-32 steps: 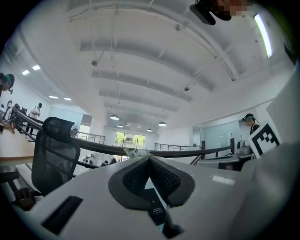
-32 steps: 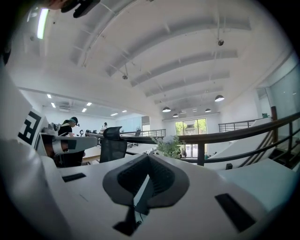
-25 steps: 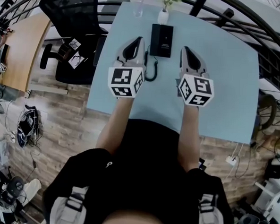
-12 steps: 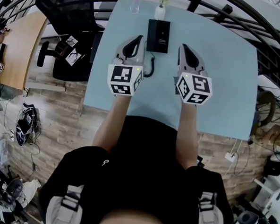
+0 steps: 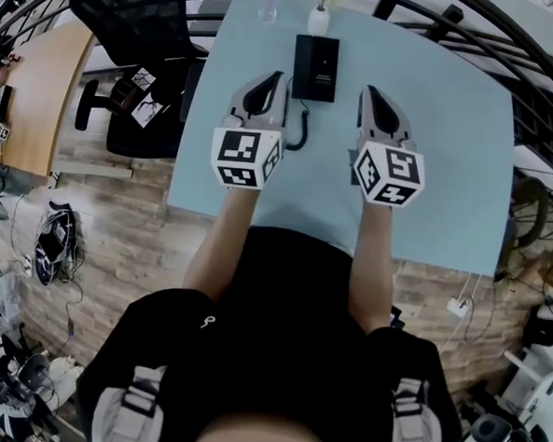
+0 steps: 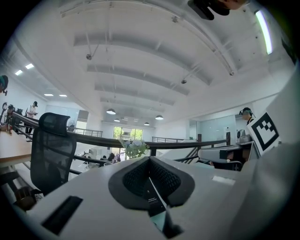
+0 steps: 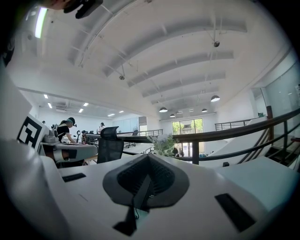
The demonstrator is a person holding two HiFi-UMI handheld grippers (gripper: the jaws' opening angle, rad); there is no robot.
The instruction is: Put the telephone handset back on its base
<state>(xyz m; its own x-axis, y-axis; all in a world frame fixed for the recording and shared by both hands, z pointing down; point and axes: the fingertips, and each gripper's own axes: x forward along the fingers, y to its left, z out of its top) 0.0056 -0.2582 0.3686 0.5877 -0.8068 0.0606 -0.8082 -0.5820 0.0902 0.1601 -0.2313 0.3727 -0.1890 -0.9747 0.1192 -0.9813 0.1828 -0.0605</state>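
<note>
The black telephone (image 5: 316,66) lies at the far middle of the light blue table (image 5: 447,179). From here it reads as one dark block, so I cannot tell the handset from the base. Its cord (image 5: 299,135) loops toward me between the grippers. My left gripper (image 5: 270,80) hovers just left of the phone and my right gripper (image 5: 371,94) just right of it. Both are shut and hold nothing. In the left gripper view the left gripper (image 6: 150,160) points up at the ceiling, as does the right gripper (image 7: 147,158) in the right gripper view.
A white vase with a plant (image 5: 319,18) and a clear glass (image 5: 268,15) stand behind the phone at the table's far edge. A black office chair (image 5: 139,20) stands off the left side. A curved railing (image 5: 511,52) runs beyond the table.
The head view has shifted a little, so the phone sits slightly higher in the frame. Both grippers stay side by side and shut.
</note>
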